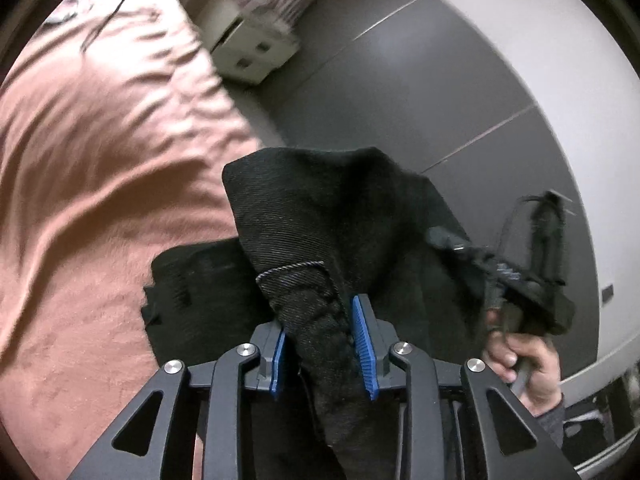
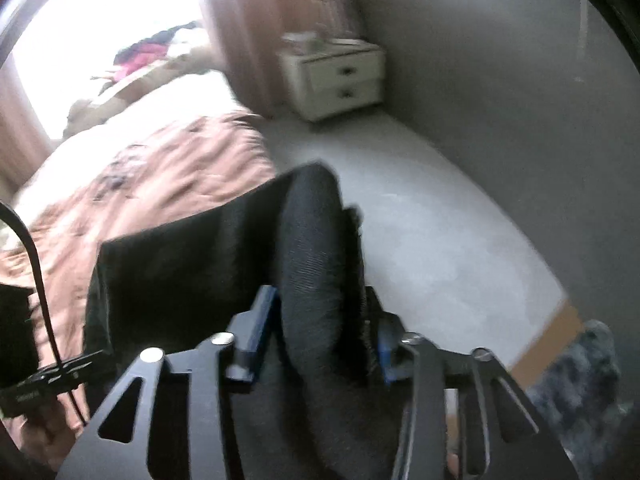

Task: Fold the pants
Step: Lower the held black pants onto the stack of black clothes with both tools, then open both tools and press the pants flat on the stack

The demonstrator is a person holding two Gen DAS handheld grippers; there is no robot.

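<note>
Pinching the black pants (image 1: 328, 216), your left gripper (image 1: 324, 344) clamps a thick seam; your right gripper (image 2: 320, 332) grips a rolled fold beyond the bed's (image 1: 100, 140) edge.

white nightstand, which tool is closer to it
Hard to call, neither is near. The left tool and the right tool, both clamped on the black pants, are held over the bed edge, with the nightstand across the floor ahead of both.
</note>
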